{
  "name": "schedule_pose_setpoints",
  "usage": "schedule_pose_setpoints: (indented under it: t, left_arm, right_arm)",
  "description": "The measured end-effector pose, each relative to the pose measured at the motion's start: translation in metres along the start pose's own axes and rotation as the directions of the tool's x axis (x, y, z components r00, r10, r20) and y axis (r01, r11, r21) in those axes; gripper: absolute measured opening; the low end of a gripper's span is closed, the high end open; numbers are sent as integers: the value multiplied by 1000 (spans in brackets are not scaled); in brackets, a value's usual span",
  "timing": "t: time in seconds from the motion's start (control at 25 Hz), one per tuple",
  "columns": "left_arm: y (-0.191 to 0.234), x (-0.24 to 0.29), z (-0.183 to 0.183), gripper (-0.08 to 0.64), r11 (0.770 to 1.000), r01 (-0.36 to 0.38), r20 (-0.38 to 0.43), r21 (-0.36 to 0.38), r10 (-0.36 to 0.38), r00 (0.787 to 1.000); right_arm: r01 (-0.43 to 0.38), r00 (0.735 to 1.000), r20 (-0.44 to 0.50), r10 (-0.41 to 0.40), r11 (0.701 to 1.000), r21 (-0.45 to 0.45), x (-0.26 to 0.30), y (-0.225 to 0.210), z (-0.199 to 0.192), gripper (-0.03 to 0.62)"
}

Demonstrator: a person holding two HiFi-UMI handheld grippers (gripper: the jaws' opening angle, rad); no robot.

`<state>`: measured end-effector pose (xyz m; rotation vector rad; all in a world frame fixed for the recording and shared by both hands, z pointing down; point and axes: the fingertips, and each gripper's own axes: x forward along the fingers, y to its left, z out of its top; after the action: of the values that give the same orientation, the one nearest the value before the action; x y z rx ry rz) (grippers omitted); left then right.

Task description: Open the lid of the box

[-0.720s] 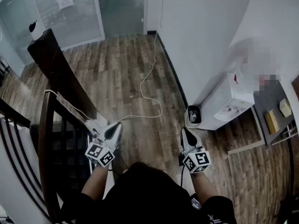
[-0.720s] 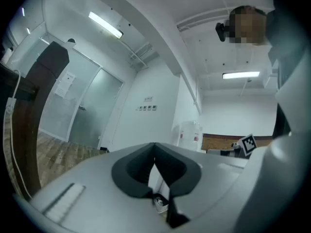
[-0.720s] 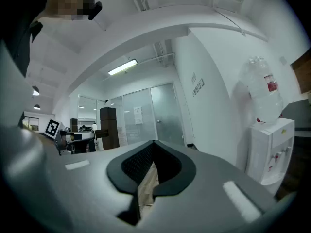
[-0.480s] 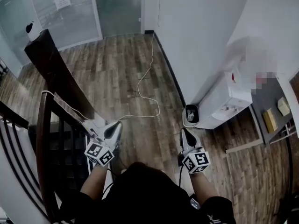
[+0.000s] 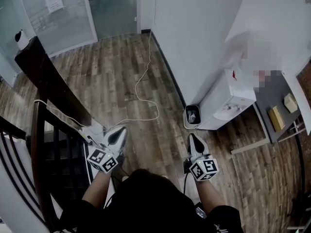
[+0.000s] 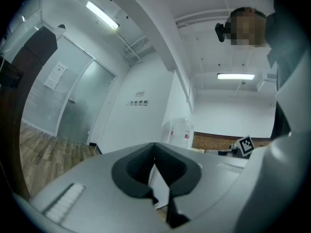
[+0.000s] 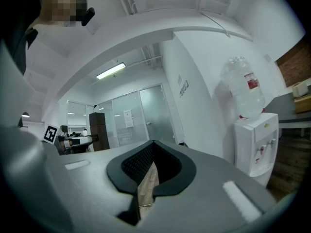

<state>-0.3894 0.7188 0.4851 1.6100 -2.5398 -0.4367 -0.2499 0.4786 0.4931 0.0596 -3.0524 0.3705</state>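
Observation:
Both grippers are held out low in front of the person, over the wooden floor. My left gripper [image 5: 118,136] has its jaws together with nothing between them; the left gripper view shows the left gripper [image 6: 155,165] pointing at white walls and a glass door. My right gripper [image 5: 196,142] is shut and empty too, and in its own view the right gripper [image 7: 152,163] points along the floor. Two small tan boxes [image 5: 290,102] [image 5: 275,118] lie on a grey table [image 5: 272,93] far to the right, well away from both grippers. I cannot tell whether either has a lid.
A white water dispenser [image 5: 228,101] stands against the wall on the right, with a small bin [image 5: 192,115] beside it. A white cable [image 5: 141,93] trails across the floor. A dark stair railing [image 5: 36,144] and post [image 5: 43,76] are on the left. Glass doors [image 5: 53,13] lie ahead.
The head view has swung to the right: dispenser, bin, cable and railing all slid left in the picture. Both grippers keep the same place and stay shut.

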Motion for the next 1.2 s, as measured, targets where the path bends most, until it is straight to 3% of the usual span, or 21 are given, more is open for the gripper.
schedule_pose_setpoints:
  t: [0.32,0.56,0.76,0.88,1.0,1.2]
  left_arm:
    - [-58,60,-20,0,990,140,-23,3,-140,990]
    - [-134,127,-44,0,947,322,-58,-19,-322,945]
    - [-205,163,-66,0,894,447,-82,-43,-449,890]
    - [-245,173,-78,0,849,525,-106,-58,-528,843]
    - [-270,183,-86,0,806,589,-138,-60,-591,795]
    - [-301,198,-103,0,755,648,-167,-97,-654,738]
  right_arm:
    - [125,990,65,-126,992,28,-57,-62,11,3]
    - [275,955,109,-277,961,31,-130,-113,26,3]
    - [389,912,127,-390,921,31,-193,-143,26,3]
    - [462,875,133,-465,885,57,-223,-158,20,3]
    - [504,846,158,-509,861,72,-243,-158,18,2]
    - [584,787,173,-592,806,99,-280,-163,15,2]
